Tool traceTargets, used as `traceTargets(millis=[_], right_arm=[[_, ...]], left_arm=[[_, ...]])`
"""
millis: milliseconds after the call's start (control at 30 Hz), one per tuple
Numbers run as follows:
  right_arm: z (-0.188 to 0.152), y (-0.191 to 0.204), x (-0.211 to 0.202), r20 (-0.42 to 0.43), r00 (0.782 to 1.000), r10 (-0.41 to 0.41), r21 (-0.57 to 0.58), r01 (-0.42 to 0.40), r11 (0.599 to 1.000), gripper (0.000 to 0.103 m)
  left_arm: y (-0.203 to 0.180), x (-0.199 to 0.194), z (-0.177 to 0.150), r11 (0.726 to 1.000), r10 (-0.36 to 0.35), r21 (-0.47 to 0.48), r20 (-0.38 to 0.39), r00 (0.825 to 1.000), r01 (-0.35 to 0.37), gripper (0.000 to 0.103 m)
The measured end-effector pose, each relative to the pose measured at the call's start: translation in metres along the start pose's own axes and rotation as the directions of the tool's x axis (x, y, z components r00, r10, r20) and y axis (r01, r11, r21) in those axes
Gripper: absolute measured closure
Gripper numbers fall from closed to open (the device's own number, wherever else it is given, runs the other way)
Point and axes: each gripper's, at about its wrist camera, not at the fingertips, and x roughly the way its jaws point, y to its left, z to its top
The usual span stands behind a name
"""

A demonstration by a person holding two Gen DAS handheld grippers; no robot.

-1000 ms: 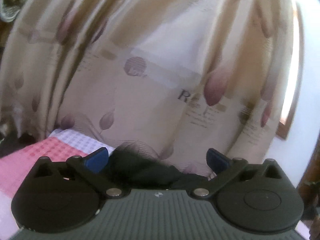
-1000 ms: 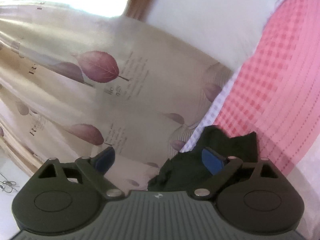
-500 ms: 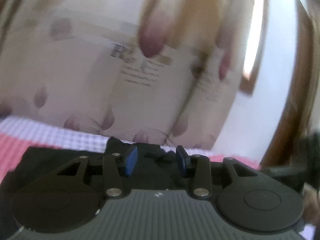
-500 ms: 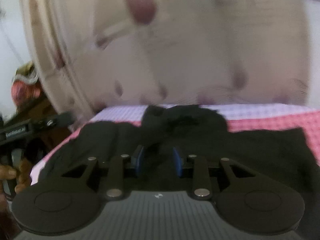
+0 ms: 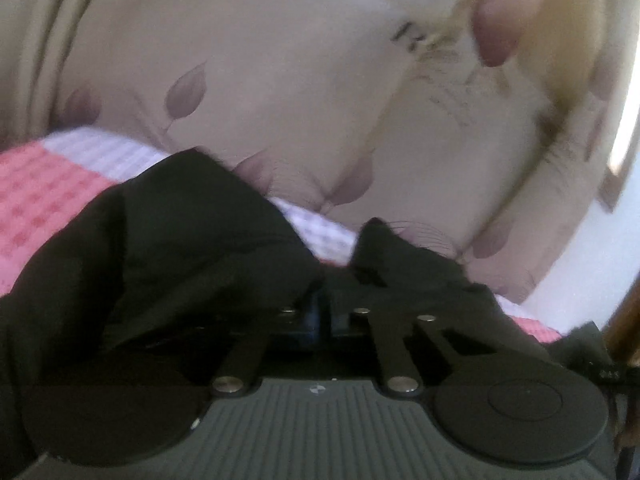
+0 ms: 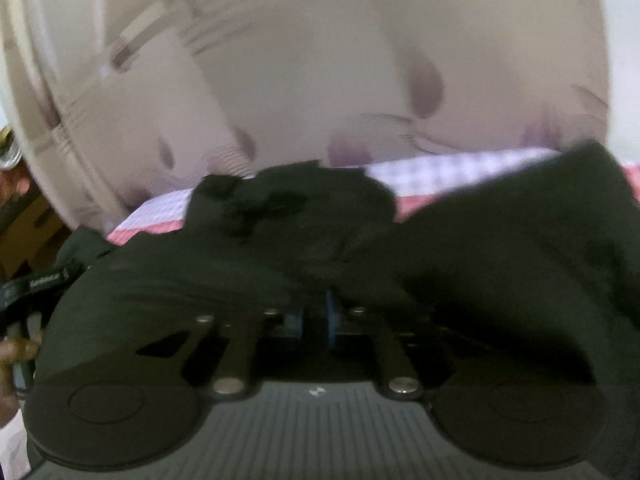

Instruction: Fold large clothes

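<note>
A black garment [image 5: 172, 248] lies on a bed with a pink and white checked cover [image 5: 44, 184]. My left gripper [image 5: 326, 314] is shut on a fold of the black garment, which bunches over its left finger. In the right wrist view the same black garment [image 6: 500, 248] is heaped across the bed cover [image 6: 452, 172]. My right gripper [image 6: 316, 316] is shut on the cloth, which drapes over the right finger and hides its tip.
A beige curtain with mauve leaf prints [image 5: 280, 92] hangs right behind the bed and fills the right wrist view [image 6: 320, 72] too. A white wall [image 5: 588, 256] and a dark wooden post [image 5: 624, 320] are at the right. A hand with a strap [image 6: 24, 320] is at the left edge.
Both grippers went from wide open to shut on the black garment. Both views have swung down towards the bed, and the cloth now bunches up over the fingers.
</note>
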Motion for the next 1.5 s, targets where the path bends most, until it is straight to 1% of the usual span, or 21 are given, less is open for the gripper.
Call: traceTargets(millis=[133, 300, 367, 433, 500, 600, 700, 767, 833, 867, 933, 967, 1033, 1067, 1133, 1200, 1233, 1267, 1333, 1400, 1500], right_arm=[[-0.004, -0.020, -0.007, 0.024, 0.999, -0.024, 0.030, 0.023, 0.999, 0.102], [-0.008, -0.064, -0.020, 0.068, 0.997, -0.022, 0.154, 0.011, 0.988, 0.103], [-0.013, -0.084, -0.028, 0.085, 0.996, -0.033, 0.216, 0.014, 0.976, 0.103], [-0.018, -0.102, -0.035, 0.101, 0.995, -0.025, 0.296, -0.006, 0.955, 0.103], [-0.022, -0.113, -0.040, 0.100, 0.994, -0.051, 0.342, 0.014, 0.939, 0.103], [-0.026, -0.128, -0.045, 0.100, 0.993, -0.059, 0.407, 0.013, 0.913, 0.103], [-0.026, -0.129, -0.046, 0.081, 0.993, -0.084, 0.374, 0.048, 0.926, 0.103], [-0.024, -0.115, -0.043, 0.065, 0.988, -0.137, 0.298, 0.111, 0.948, 0.103], [-0.024, -0.102, -0.041, 0.056, 0.981, -0.184, 0.228, 0.166, 0.959, 0.103], [-0.024, -0.099, -0.040, 0.055, 0.980, -0.193, 0.213, 0.177, 0.961, 0.103], [-0.025, -0.097, -0.040, 0.055, 0.979, -0.196, 0.207, 0.181, 0.961, 0.103], [-0.025, -0.098, -0.041, 0.056, 0.979, -0.194, 0.207, 0.179, 0.962, 0.103], [-0.026, -0.101, -0.042, 0.058, 0.981, -0.183, 0.222, 0.166, 0.961, 0.103], [-0.025, -0.102, -0.042, 0.059, 0.982, -0.182, 0.226, 0.164, 0.960, 0.103], [-0.025, -0.100, -0.041, 0.061, 0.980, -0.191, 0.218, 0.174, 0.960, 0.103], [-0.026, -0.096, -0.043, 0.064, 0.977, -0.205, 0.203, 0.189, 0.961, 0.103], [-0.026, -0.094, -0.043, 0.067, 0.974, -0.216, 0.191, 0.200, 0.961, 0.103], [-0.026, -0.093, -0.042, 0.068, 0.973, -0.222, 0.183, 0.207, 0.961, 0.103], [-0.026, -0.093, -0.042, 0.069, 0.973, -0.221, 0.186, 0.205, 0.961, 0.103], [-0.026, -0.096, -0.042, 0.071, 0.975, -0.212, 0.202, 0.194, 0.960, 0.103], [-0.026, -0.097, -0.043, 0.073, 0.975, -0.210, 0.207, 0.192, 0.959, 0.103]], left_arm=[[0.014, 0.002, 0.000, 0.998, -0.020, -0.057, -0.017, 1.000, 0.019, 0.092], [0.033, -0.005, -0.001, 0.986, -0.029, -0.164, 0.018, 0.999, 0.032, 0.092], [0.041, -0.011, -0.002, 0.977, -0.016, -0.211, 0.041, 0.999, 0.024, 0.092], [0.044, -0.014, -0.001, 0.971, 0.004, -0.237, 0.049, 0.999, 0.008, 0.092], [0.049, -0.019, 0.000, 0.963, 0.027, -0.269, 0.058, 0.998, -0.011, 0.092], [0.065, -0.027, 0.001, 0.935, 0.093, -0.350, 0.075, 0.993, -0.061, 0.092], [0.073, -0.030, 0.002, 0.904, 0.172, -0.408, 0.076, 0.982, -0.127, 0.092], [0.074, -0.026, 0.006, 0.890, 0.220, -0.420, 0.047, 0.974, -0.180, 0.092], [0.074, -0.025, 0.008, 0.876, 0.270, -0.423, 0.029, 0.962, -0.233, 0.092], [0.073, -0.024, 0.009, 0.873, 0.283, -0.419, 0.018, 0.959, -0.250, 0.092], [0.073, -0.023, 0.012, 0.875, 0.291, -0.403, -0.003, 0.957, -0.268, 0.092], [0.074, -0.024, 0.015, 0.878, 0.283, -0.397, -0.019, 0.959, -0.267, 0.092], [0.077, -0.021, 0.023, 0.898, 0.261, -0.348, -0.067, 0.963, -0.268, 0.092], [0.079, -0.021, 0.031, 0.918, 0.221, -0.314, -0.105, 0.970, -0.243, 0.093], [0.085, -0.026, 0.041, 0.937, 0.161, -0.288, -0.145, 0.976, -0.197, 0.093], [0.091, -0.038, 0.052, 0.959, 0.062, -0.266, -0.136, 0.989, -0.097, 0.075], [0.094, -0.043, 0.060, 0.969, 0.027, -0.240, -0.136, 0.990, -0.060, 0.055], [0.095, -0.049, 0.067, 0.981, 0.002, -0.192, -0.146, 0.989, -0.030, 0.038], [0.098, -0.057, 0.074, 0.994, -0.019, -0.107, -0.163, 0.986, 0.001, 0.024], [0.102, -0.059, 0.072, 0.998, -0.040, -0.062, -0.198, 0.979, 0.028, 0.021], [0.111, -0.054, 0.061, 0.992, -0.123, -0.053, -0.285, 0.951, 0.113, 0.020]])
